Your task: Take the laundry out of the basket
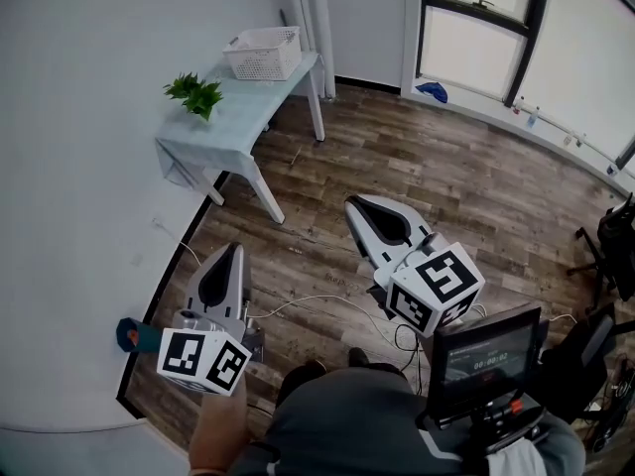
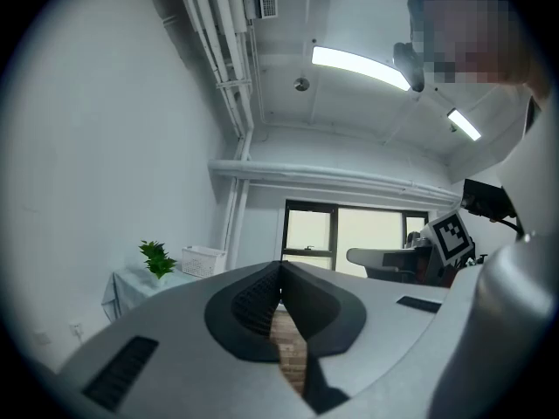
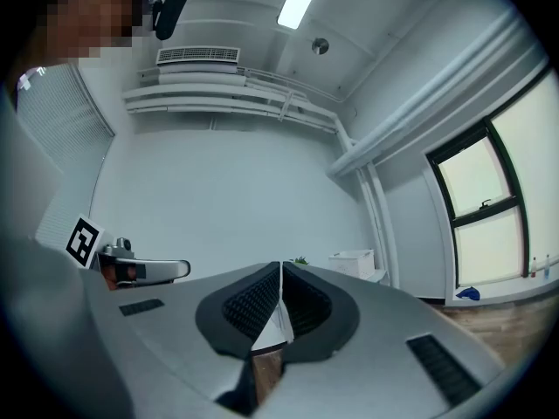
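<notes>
A white mesh laundry basket (image 1: 264, 53) stands on the far end of a small table (image 1: 248, 117) covered with a pale cloth, against the left wall. I cannot see what lies inside it. The basket also shows small in the left gripper view (image 2: 203, 260) and in the right gripper view (image 3: 354, 262). My left gripper (image 1: 236, 248) is held low at the left, well short of the table, jaws together and empty (image 2: 281, 264). Further forward at the centre, my right gripper (image 1: 353, 204) also has its jaws together with nothing in them (image 3: 280, 266).
A green potted plant (image 1: 195, 94) sits on the table's near end. White cables (image 1: 327, 305) trail over the wooden floor between the grippers. A blue object (image 1: 433, 91) lies below the windows. A dark office chair (image 1: 607, 256) stands at the right.
</notes>
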{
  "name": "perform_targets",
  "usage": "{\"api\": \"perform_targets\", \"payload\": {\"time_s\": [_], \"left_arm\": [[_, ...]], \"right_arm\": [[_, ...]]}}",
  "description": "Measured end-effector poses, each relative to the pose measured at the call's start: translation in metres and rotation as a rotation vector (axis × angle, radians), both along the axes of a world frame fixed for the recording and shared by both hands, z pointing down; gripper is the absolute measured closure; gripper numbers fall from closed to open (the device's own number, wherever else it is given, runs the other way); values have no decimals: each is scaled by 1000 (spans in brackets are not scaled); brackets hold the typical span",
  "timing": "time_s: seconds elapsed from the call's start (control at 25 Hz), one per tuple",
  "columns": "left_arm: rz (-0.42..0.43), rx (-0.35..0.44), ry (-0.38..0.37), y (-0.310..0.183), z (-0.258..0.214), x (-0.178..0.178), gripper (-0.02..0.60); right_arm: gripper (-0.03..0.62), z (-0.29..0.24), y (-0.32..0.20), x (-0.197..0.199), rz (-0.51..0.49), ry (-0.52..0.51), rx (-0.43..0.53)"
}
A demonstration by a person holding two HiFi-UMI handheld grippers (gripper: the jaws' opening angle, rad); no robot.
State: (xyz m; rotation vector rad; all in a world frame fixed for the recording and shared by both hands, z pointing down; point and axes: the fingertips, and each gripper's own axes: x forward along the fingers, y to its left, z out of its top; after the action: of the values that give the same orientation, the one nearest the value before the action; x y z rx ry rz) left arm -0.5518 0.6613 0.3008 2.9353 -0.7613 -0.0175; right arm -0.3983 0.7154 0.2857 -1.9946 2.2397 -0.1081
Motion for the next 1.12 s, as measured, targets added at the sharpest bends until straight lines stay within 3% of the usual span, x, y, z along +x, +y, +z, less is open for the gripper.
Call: {"api": "perform_targets", "payload": {"time_s": [0.28, 0.68, 1.12], "left_arm": [[29, -19, 7, -48, 10, 18, 572], [88, -8, 62, -159, 1, 29, 572], [156, -54, 74, -256, 14, 55, 572]], "right_arm": [[574, 9, -50, 8, 11, 3, -21], [574, 0, -147, 16, 59, 37, -26], [574, 5, -232, 43, 140, 13, -49]]}}
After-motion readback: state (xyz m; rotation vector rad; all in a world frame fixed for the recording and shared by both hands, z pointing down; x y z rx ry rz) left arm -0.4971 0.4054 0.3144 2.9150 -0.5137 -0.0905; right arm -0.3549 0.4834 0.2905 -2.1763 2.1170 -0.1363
